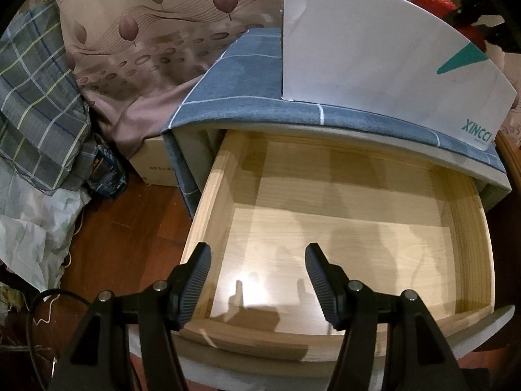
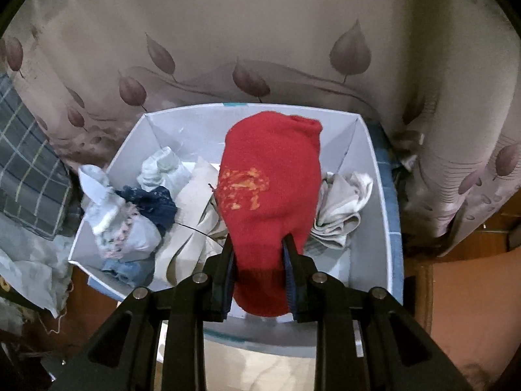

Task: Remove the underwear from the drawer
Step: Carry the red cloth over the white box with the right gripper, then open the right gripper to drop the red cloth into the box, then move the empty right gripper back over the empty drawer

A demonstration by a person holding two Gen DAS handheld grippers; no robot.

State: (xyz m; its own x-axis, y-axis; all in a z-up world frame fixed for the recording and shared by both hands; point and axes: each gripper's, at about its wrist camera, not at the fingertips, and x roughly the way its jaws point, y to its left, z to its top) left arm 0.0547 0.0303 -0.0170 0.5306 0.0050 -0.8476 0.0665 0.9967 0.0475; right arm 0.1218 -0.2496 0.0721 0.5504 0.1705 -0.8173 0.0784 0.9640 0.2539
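Left wrist view: a pale wooden drawer (image 1: 342, 228) with smooth, light-grained boards stands pulled out from a cabinet draped in blue cloth with thin white lines (image 1: 234, 75); only shadows show on the visible part of its floor. The left hand-held gripper (image 1: 257, 277) hovers over the drawer's front edge, its black ribbed pads spread wide apart and holding nothing. On the cloth-covered top stands a white cardboard box (image 1: 374, 55) printed with a teal triangle and the word XINCCI. A leaf-patterned beige curtain (image 1: 146, 32) hangs behind, plaid fabric (image 1: 35, 104) lies at the left, and the floor (image 1: 123, 238) is reddish-brown wood.

Right wrist view: the right hand-held gripper (image 2: 259, 277) pinches a red knitted garment (image 2: 270, 179), soft and rounded, bearing a worn orange print; the fingers press against its lower part from both sides. The garment hangs over the open white box (image 2: 374, 169), whether touching its contents cannot be told. Inside the box lie crumpled pieces: pale grey-white cloth (image 2: 342, 208) at the right, beige fabric (image 2: 195, 208) in the middle, a dark navy lace piece (image 2: 156, 202) and light floral pieces (image 2: 114, 224) at the left.
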